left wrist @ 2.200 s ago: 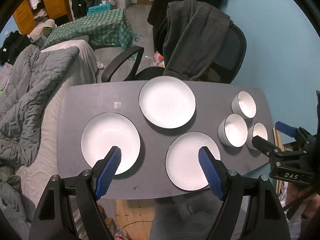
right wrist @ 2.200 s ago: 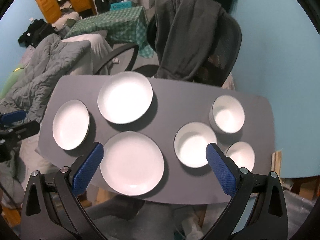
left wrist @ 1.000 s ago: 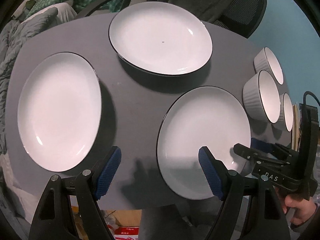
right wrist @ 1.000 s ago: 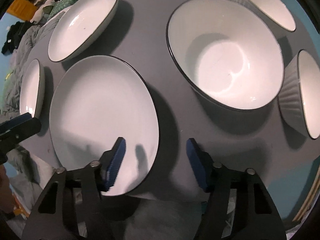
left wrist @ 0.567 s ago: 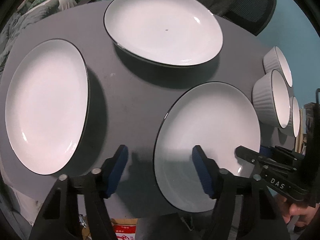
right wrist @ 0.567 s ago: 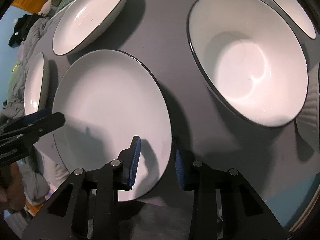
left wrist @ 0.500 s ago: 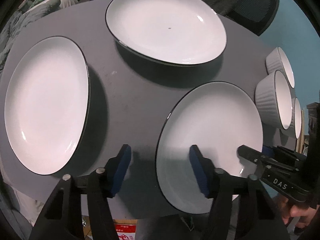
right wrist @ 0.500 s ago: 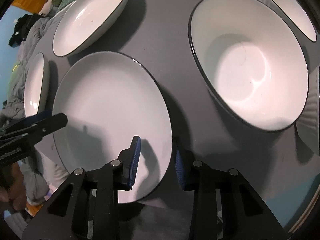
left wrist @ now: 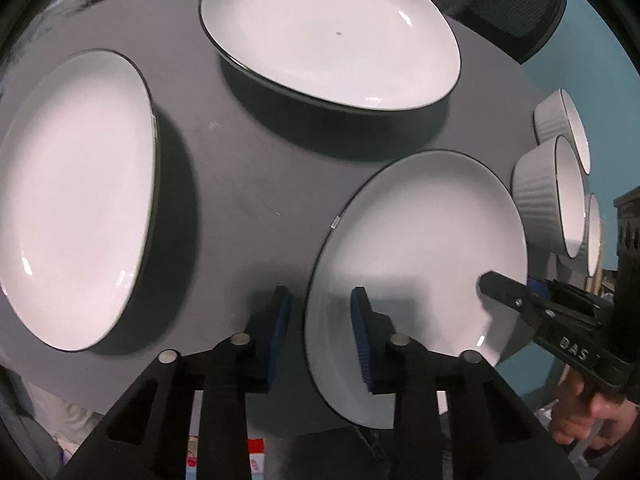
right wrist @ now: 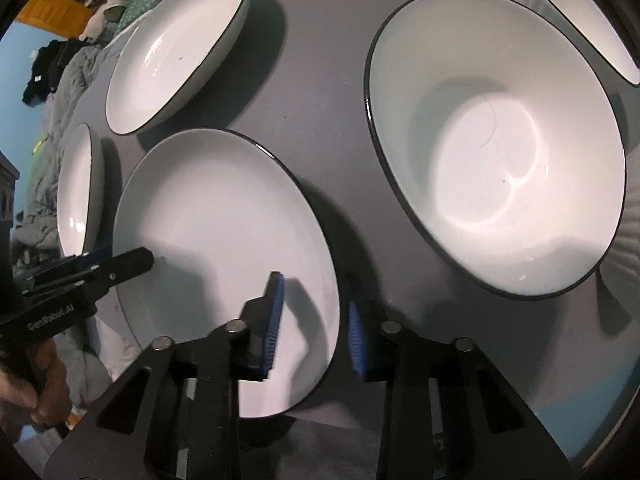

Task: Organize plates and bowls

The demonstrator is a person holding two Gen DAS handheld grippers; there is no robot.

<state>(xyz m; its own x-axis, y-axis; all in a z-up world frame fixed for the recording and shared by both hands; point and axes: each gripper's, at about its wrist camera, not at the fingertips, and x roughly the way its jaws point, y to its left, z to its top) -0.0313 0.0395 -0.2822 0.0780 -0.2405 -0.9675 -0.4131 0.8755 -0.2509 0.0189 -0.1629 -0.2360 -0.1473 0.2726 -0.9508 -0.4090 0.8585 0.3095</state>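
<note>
I have both grippers down over the same white plate, the nearest plate on the dark grey tabletop, close to its front edge.

My left gripper straddles that plate's left rim: one blue finger stands outside the rim over the tabletop, the other over the white face. Its fingers have just been closing and now stand narrowly apart with the rim between them; I cannot tell whether the pads press on it yet.

My right gripper straddles the opposite rim of the same plate, one finger on the white face, the other outside over the tabletop. These fingers have also just been closing, and a visible gap remains on each side of the dark rim line.

From the right wrist view, the left gripper's black body reaches in over the plate's far side, held in a hand.

Two more plates lie on the tabletop, one to the left and one further back. Three ribbed white bowls sit in a cluster to the right, the nearest bowl just beside the straddled plate.
</note>
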